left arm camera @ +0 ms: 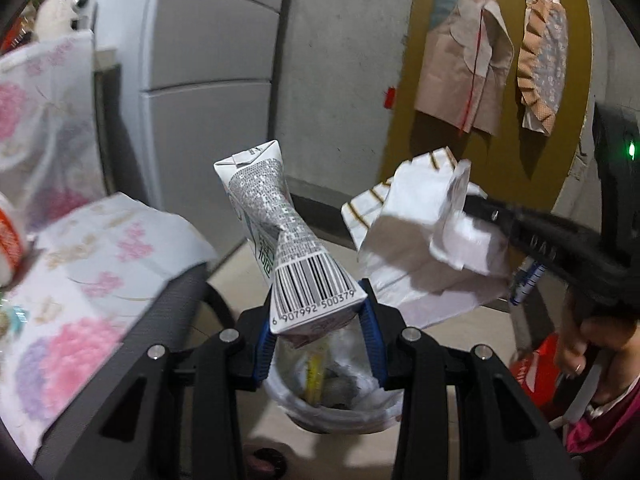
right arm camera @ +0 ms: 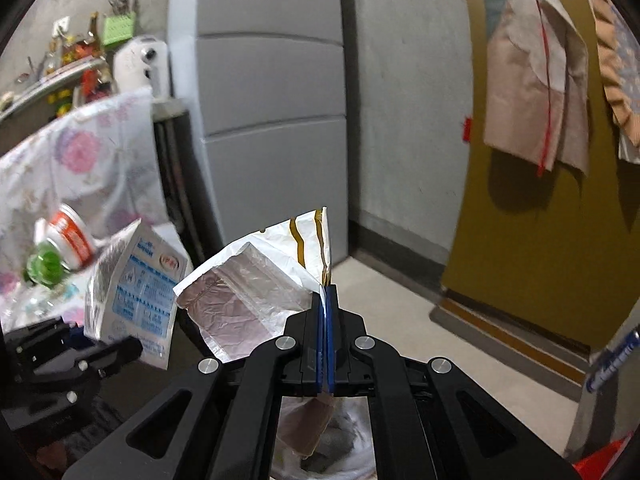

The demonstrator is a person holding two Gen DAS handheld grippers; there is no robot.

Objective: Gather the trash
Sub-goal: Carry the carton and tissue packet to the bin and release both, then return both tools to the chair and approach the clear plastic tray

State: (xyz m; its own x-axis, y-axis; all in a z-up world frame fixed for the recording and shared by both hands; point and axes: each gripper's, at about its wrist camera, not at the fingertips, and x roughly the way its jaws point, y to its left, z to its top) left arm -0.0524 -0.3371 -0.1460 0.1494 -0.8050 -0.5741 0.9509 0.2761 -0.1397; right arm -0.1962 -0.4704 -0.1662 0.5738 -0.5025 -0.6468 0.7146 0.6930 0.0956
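Trash fills both grippers. From the left wrist camera, the left gripper [left arm camera: 320, 330] is clenched on a crushed white drink carton with a printed barcode [left arm camera: 280, 236]: the blue pads [left arm camera: 371, 344] press its near, barcode end from either side, and the twisted carton rises upright from the jaws toward the far wall. Directly below the jaws stands a round bin lined with a white bag [left arm camera: 340, 412]; inside it lie a yellowish straw-like piece and some grey crumpled scraps. To the right, level with the carton but apart from it, the right gripper [left arm camera: 480, 210] comes in from the right edge and grips a crumpled white wrapper with gold stripes [left arm camera: 416, 240]. On the left a table under a floral cloth [left arm camera: 100, 264] runs along the near left, and a grey cabinet [left arm camera: 208, 60] stands far behind.

From the right wrist camera, the right gripper [right arm camera: 325, 300] has its blue pads [right arm camera: 329, 340] pressed nearly together, pinching the right edge of the white, gold-striped wrapper [right arm camera: 256, 280], whose foil-lined inside faces the camera and spreads to the left of the jaws. A fold of it hangs below the pads, over the white-lined bin [right arm camera: 348, 452] seen between the gripper arms. At near left the left gripper [right arm camera: 80, 360] holds the carton [right arm camera: 136, 292], its blue-printed side showing, just beside the wrapper. Beyond, on the floral table [right arm camera: 80, 168], lie an orange-labelled white jar [right arm camera: 68, 240] and a green bottle [right arm camera: 44, 266].
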